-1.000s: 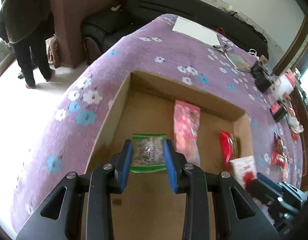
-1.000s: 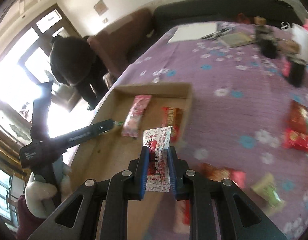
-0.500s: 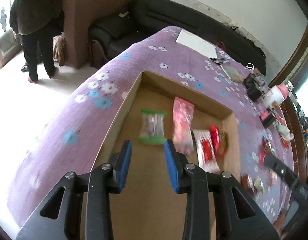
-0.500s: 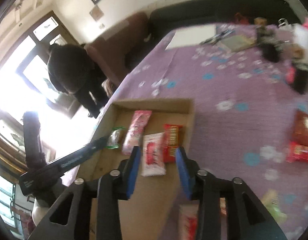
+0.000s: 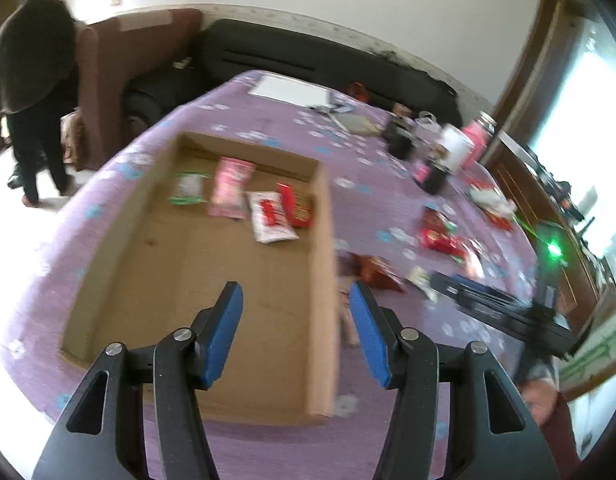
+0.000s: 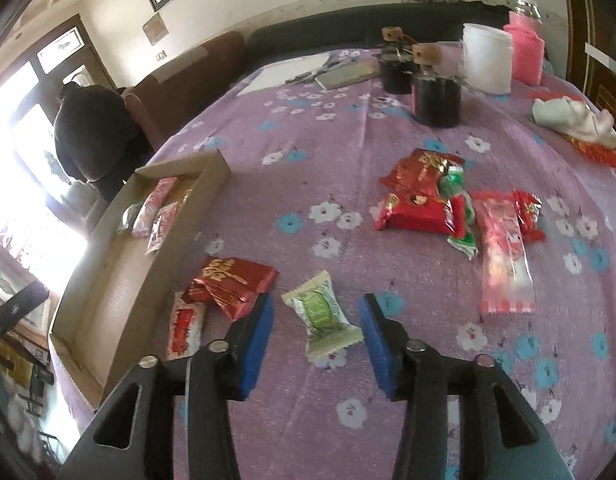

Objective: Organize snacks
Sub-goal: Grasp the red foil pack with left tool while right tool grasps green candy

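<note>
A shallow cardboard box [image 5: 323,240] lies on the purple flowered cloth. In it lie a green-ended packet [image 5: 186,188], a pink packet [image 5: 231,188], a white-and-red packet [image 5: 269,216] and a red packet [image 5: 295,206]. My left gripper [image 5: 293,300] is open and empty above the box's near right part. My right gripper [image 6: 316,316] is open over the cloth, its jaws either side of a white-and-green packet [image 6: 322,312]. A red-gold packet [image 6: 233,280] and a white-red packet [image 6: 185,326] lie to its left, beside the box [image 6: 179,240].
More snacks lie to the right: red packets [image 6: 422,196], a green-white one [image 6: 460,216], a long pink one [image 6: 504,252]. Black cups [image 6: 436,96], a white tub [image 6: 488,58] and a pink jar [image 6: 526,52] stand at the back. A person [image 5: 27,64] stands by the sofa.
Both grippers let go of their packets in the box and opened. The left pulled back and turned right. The right swung out of the box over the loose snacks on the cloth.
</note>
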`<state>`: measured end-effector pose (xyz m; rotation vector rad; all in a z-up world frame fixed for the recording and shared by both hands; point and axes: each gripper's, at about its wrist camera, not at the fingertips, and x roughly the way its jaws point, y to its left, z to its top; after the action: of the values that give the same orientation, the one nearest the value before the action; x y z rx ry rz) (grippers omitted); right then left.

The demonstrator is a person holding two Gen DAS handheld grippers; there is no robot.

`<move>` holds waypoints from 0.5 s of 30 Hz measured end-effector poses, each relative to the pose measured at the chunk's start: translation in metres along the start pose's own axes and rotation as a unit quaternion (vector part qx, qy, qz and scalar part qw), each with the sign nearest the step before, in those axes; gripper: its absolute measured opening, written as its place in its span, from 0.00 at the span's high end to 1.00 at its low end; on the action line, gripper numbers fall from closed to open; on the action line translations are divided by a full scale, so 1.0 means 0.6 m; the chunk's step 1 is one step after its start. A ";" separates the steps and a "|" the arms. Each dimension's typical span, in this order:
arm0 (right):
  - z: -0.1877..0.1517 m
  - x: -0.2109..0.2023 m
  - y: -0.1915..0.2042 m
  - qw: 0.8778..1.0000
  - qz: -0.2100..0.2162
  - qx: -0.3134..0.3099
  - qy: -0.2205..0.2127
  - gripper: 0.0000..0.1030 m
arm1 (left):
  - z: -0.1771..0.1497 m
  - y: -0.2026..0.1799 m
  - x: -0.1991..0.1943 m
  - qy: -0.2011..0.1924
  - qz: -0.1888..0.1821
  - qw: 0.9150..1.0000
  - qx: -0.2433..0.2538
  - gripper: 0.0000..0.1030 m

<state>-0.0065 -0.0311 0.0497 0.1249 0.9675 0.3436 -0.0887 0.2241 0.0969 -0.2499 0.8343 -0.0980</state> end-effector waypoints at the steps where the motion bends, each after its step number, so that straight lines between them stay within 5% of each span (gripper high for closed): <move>1: -0.001 0.003 0.000 1.000 -0.003 -0.003 -0.002 0.47 | 0.003 -0.016 0.008 0.008 -0.003 1.000 0.010 0.47; 8: -0.015 0.035 0.010 1.000 -0.006 -0.028 0.000 0.48 | 0.017 -0.103 0.073 0.049 -0.009 0.995 0.082 0.47; 11: -0.016 0.037 -0.001 1.000 -0.014 -0.020 0.000 0.77 | 0.030 -0.132 0.118 0.073 -0.009 0.990 0.117 0.47; 15: -0.016 0.024 -0.035 0.999 -0.029 0.021 -0.013 0.77 | 0.044 -0.157 0.177 0.104 0.012 0.985 0.137 0.47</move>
<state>-0.0021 -0.0463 0.0280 0.1375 0.9519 0.2676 0.0030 0.1186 0.0616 0.0310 1.0196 -0.2171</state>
